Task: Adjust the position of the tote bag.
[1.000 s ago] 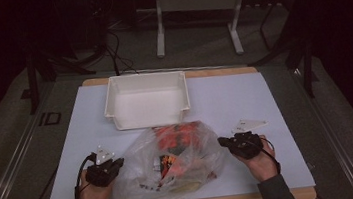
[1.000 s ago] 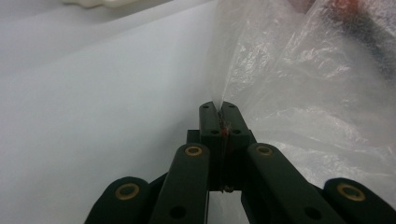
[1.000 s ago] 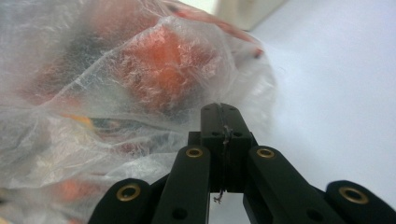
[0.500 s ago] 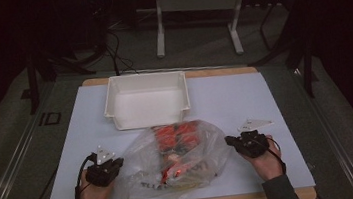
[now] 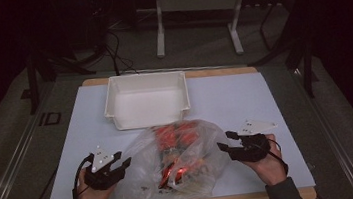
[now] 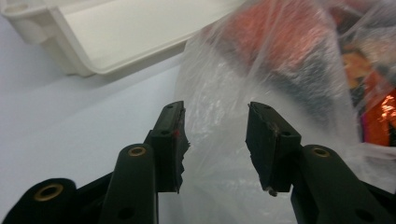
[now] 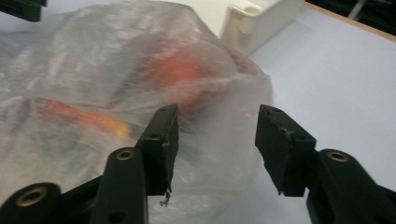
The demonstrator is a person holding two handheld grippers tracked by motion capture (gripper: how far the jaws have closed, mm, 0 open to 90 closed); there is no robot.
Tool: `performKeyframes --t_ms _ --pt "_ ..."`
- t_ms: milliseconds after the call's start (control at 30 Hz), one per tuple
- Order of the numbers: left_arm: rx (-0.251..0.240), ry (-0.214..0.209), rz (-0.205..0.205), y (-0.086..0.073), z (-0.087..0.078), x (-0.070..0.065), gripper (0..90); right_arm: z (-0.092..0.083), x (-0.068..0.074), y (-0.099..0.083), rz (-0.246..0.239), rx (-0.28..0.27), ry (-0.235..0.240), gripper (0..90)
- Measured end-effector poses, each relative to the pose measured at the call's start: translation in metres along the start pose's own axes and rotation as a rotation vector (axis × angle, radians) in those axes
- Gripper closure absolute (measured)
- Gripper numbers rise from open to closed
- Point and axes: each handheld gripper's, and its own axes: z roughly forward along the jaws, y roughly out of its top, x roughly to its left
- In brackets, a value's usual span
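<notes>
A clear plastic bag (image 5: 182, 164) of red and orange packets lies on the white table mat, near the front edge. My left gripper (image 5: 123, 162) sits at the bag's left side and my right gripper (image 5: 223, 142) at its right side. Both sets of jaws have just been opening and now stand apart. In the left gripper view the bag's film (image 6: 280, 60) lies just beyond the open gripper (image 6: 215, 123), with no pad pressing on it. The right gripper view shows the bag (image 7: 116, 70) just ahead of the open gripper (image 7: 217, 128), likewise not pinched.
A white empty tray (image 5: 147, 100) stands just behind the bag; its corner shows in both gripper views as the tray (image 6: 116, 28) and the tray (image 7: 261, 18). Bare white mat (image 5: 244, 96) spreads to the right of the tray. Stand legs and cables lie on the floor beyond the table.
Both grippers, earlier shut on the bag's sides, have opened and let go of it. Both hands have risen slightly. The bag has settled and spread on the mat.
</notes>
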Motion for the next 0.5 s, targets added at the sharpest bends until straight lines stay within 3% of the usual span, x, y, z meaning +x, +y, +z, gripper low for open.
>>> performKeyframes --t_ms 300,500 --pt "-0.033 -0.031 0.02 0.01 -0.008 -0.009 53.2 0.006 0.018 0.01 -0.028 -0.008 0.058 38.8" --pt "-0.031 -0.064 0.047 0.018 -0.005 -0.02 50.7 0.016 0.03 0.016 -0.038 -0.012 0.116 35.4"
